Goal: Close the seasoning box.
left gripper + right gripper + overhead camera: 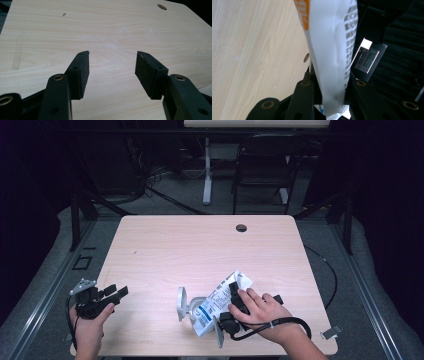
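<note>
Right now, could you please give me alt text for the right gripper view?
The right gripper clamps a white printed packet, which rises between its black jaws. The pale wooden table lies to the left, and dark surroundings to the right.

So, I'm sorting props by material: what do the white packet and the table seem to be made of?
The white packet, clamped in the right gripper, looks like thin plastic film, slightly glossy: it creases and dents softly and carries printed text. The table looks like wood-grain laminate, matt and smooth, though real veneer can't be ruled out.

Hand-held gripper, jaws apart, over bare wooden table.
</note>
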Motion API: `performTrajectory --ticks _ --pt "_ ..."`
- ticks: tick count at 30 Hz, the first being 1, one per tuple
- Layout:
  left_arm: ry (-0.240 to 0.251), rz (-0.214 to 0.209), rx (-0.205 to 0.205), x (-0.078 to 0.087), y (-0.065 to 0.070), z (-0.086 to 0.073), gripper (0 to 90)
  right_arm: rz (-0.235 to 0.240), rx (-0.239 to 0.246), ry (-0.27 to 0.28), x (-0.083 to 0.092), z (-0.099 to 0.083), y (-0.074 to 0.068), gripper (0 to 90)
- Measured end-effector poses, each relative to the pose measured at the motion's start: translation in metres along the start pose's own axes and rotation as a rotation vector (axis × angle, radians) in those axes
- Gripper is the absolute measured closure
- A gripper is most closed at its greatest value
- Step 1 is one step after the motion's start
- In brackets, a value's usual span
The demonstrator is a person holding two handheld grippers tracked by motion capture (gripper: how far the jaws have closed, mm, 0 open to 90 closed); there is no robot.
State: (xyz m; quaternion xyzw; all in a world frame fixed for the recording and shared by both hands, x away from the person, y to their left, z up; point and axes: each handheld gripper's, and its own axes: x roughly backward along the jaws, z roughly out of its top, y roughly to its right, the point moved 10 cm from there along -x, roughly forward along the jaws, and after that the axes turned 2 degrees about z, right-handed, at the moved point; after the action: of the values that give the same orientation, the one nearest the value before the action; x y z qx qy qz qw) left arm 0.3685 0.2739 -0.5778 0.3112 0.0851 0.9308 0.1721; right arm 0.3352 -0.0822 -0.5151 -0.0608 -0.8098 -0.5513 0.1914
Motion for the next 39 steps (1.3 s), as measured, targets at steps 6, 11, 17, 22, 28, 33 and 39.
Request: performTrajectory --ticks 6,11,17,22,28,33,39 --pt "-0.001 0.001 -0.001 0.000 0.000 0.000 45.6 0.011 -0.035 0.009 0.000 0.000 -0.001 79.2" --pt "-0.009 -0.004 -0.003 0.001 0.000 -0.001 45.6 0.012 -0.060 0.013 0.001 -0.001 -0.002 79.2" --pt "-0.012 -0.004 -0.004 0.000 0.000 -0.001 45.6 0.001 -0.094 0.015 0.004 -0.005 -0.001 79.2" --pt "-0.010 -0.003 -0.004 0.001 0.000 -0.001 45.6 0.006 -0.125 0.022 0.005 -0.005 -0.005 79.2" --pt "-0.005 -0.001 -0.001 0.000 -0.001 -0.001 45.6 0.014 -0.179 0.036 0.007 -0.005 -0.008 79.1" --pt "-0.001 0.001 0.000 0.000 -0.001 -0.001 45.6 0.025 -0.244 0.054 0.007 -0.004 -0.013 79.1" --pt "-0.010 -0.002 0.001 0.000 -0.001 -0.001 45.6 0.052 -0.363 0.090 0.006 -0.003 -0.019 79.1"
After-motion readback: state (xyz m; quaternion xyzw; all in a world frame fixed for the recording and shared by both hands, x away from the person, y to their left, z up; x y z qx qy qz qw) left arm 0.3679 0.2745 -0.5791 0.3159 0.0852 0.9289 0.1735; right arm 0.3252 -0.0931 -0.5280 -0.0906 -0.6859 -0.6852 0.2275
